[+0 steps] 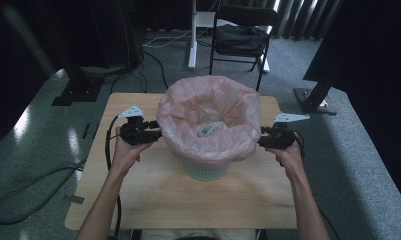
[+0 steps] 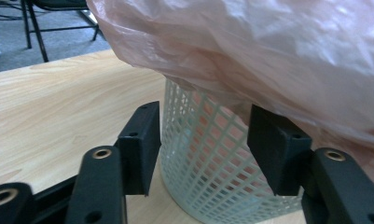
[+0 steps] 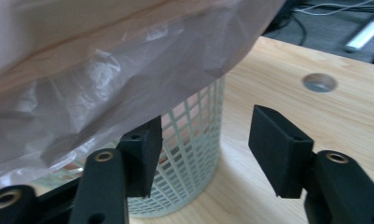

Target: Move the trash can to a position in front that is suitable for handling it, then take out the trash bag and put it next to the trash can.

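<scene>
Crinkled pale-pink plastic bag billows over the white mesh plastic basket, upright at mid-table, mouth facing up; left gripper and right gripper flank it, jaws wide, gripping nothing.

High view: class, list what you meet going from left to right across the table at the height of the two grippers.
Left gripper → pink bag lining the white basket → right gripper.
</scene>
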Demonstrator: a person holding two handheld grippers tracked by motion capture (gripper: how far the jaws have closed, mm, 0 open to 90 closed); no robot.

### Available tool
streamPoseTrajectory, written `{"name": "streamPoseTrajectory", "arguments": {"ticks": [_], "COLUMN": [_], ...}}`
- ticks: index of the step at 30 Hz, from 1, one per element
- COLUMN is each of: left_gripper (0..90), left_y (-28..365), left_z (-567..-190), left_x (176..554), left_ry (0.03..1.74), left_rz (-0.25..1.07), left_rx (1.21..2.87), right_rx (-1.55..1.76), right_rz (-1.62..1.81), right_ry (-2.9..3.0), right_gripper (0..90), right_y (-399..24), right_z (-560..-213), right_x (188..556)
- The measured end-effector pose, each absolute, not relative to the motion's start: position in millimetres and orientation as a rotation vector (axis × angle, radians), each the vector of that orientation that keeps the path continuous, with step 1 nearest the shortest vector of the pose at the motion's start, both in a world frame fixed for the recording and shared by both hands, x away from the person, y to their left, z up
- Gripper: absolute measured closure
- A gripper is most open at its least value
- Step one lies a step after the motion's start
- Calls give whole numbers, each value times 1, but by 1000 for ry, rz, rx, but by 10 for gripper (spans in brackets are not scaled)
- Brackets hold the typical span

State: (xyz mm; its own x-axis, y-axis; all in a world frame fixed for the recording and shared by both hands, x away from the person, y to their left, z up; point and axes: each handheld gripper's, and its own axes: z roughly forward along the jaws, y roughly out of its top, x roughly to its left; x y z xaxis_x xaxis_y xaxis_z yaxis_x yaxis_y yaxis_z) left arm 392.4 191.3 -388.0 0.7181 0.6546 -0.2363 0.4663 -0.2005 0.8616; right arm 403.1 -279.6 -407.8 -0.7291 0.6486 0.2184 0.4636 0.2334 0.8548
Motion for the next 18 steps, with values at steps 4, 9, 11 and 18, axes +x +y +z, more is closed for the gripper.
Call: {"name": "streamPoseTrajectory", "arguments": {"ticks": [4, 9, 11, 18], "left_gripper": [460, 435, 432, 426], "left_y": [202, 219, 229, 231], "left_z": [-387, -390, -397, -419], "left_x": [382, 371, 373, 392], "left_ry": [852, 900, 976, 1113], "left_rz": [197, 255, 276, 267], "left_rx": [1836, 1824, 1819, 1846], "right_rx": [998, 979, 982, 997], "right_rz": [1495, 1445, 1456, 1490], "right_ry": [2360, 2335, 2304, 2237], "right_gripper": [466, 336, 303, 238], "right_y": [-271, -269, -273, -286], "right_z": [-406, -402, -401, -399], "right_x": [397, 386, 379, 360]}}
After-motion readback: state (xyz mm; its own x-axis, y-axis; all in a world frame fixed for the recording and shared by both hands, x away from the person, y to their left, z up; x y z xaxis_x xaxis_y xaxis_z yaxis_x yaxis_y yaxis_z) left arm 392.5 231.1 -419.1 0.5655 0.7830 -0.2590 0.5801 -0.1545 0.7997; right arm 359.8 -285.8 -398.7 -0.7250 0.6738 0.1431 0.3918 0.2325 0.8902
